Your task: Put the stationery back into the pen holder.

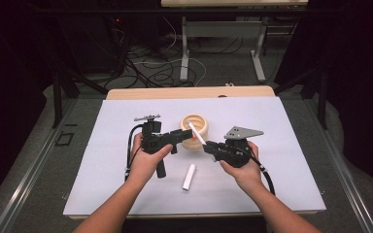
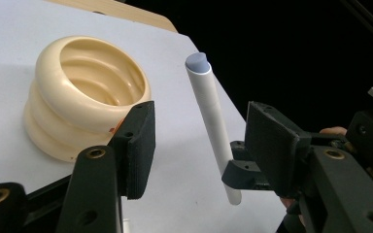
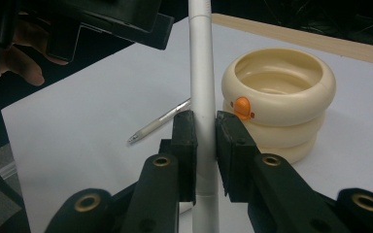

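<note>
- My right gripper (image 3: pixel 205 141) sits nearest to me, its jaws clamped tight on a white pen barrel (image 3: pixel 202 87) that stands up between the pads.
- In the high view that barrel (image 1: pixel 196 133) slants from the right gripper (image 1: pixel 207 147) up toward the cream ribbed pot (image 1: pixel 194 130), its far tip over the pot's rim.
- My left gripper (image 2: pixel 199 145) stands partly spread, pads clear of everything; the barrel (image 2: pixel 212 121) stands in the gap between its jaws, touching neither pad. Its blue-grey end points up.
- In the high view my left gripper (image 1: pixel 177 137) lies just left of the pot, jaws pointing at it.
- A short white cap (image 1: pixel 189 176) lies on the sheet, on my side of the pot, between my two hands.
- In the right gripper view a thin silver refill (image 3: pixel 160 122) lies flat on the sheet to the pot's left.
- The pot (image 3: pixel 278 97) stands upright, open mouth up, with a small orange mark on its side.
- All of this rests on a pale white sheet (image 1: pixel 102 165) that covers a light wooden tabletop (image 1: pixel 175 92), whose bare edge shows beyond the pot.
- Beyond the pot, the room is dark: a grey floor with tangled black cables (image 1: pixel 145 70) and the metal legs of another table (image 1: pixel 221 29).
</note>
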